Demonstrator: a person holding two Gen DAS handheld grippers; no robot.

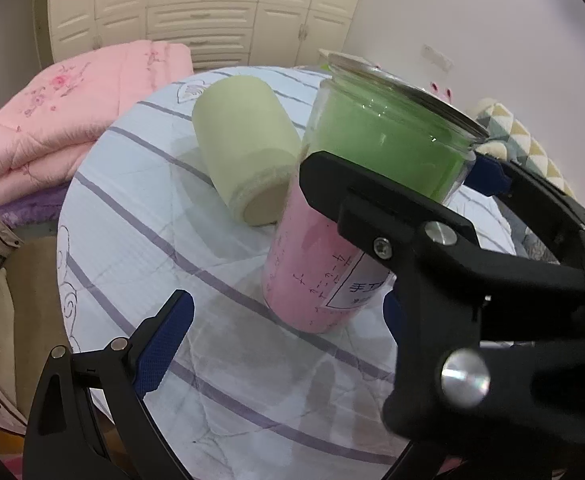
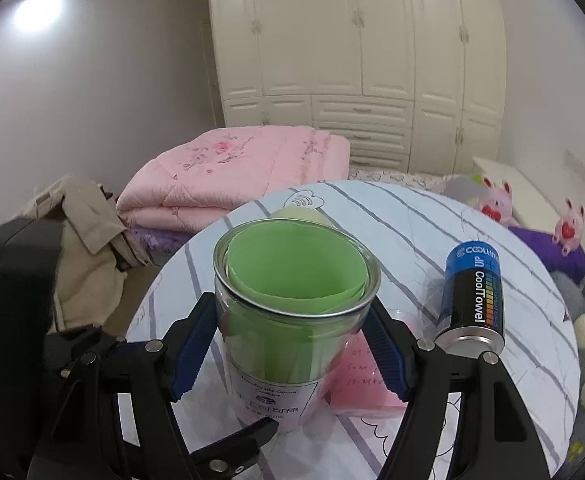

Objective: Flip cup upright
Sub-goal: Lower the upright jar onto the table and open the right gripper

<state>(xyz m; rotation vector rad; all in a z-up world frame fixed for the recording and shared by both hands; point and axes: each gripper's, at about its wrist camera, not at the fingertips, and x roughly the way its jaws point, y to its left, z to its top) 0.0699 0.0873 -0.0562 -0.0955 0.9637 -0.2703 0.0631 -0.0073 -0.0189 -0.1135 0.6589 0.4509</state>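
A clear cup lined with green and pink paper (image 2: 292, 304) stands upright with its open mouth up. My right gripper (image 2: 292, 344) is shut on it, one blue pad on each side. In the left wrist view the same cup (image 1: 380, 152) leans a little, with the right gripper's black jaw across it and its pink lower part (image 1: 304, 280) on the cloth. My left gripper (image 1: 276, 336) is open, and the cup's base is between its fingers. Only its left blue pad (image 1: 164, 344) shows clearly.
A pale yellow cup (image 1: 244, 160) lies on its side on the round table's striped cloth (image 1: 152, 240). A blue and black CoolTowel can (image 2: 474, 296) stands at the right. A pink quilt (image 2: 232, 172), a beige coat (image 2: 84, 240) and plush toys (image 2: 568, 228) lie beyond the table.
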